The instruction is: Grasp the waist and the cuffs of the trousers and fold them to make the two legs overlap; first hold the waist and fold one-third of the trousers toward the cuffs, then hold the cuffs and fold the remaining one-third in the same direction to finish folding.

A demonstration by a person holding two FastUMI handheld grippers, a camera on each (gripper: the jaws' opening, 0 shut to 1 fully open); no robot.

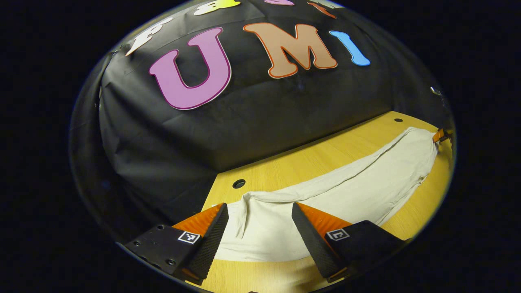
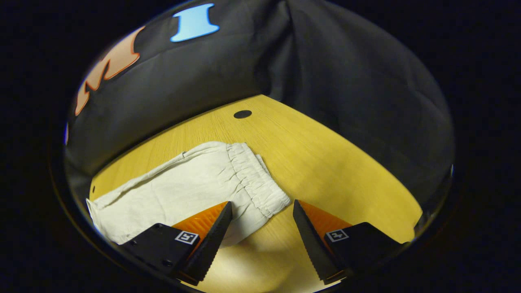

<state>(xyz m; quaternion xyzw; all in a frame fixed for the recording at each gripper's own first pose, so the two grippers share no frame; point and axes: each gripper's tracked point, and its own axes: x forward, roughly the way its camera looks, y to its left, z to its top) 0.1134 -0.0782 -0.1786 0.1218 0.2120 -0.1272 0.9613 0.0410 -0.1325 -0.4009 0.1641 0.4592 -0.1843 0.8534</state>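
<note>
Cream trousers [image 2: 191, 183] lie flat (elastic waist gathered) on wooden table [image 2: 333, 162].

Dim booth, warm light on the table [image 2: 325, 154], soft shadows near the lens, fisheye bending at edges.

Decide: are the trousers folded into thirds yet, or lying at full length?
Full length. The trousers stretch flat along the table, waistband at one end; neither end is turned over.
</note>
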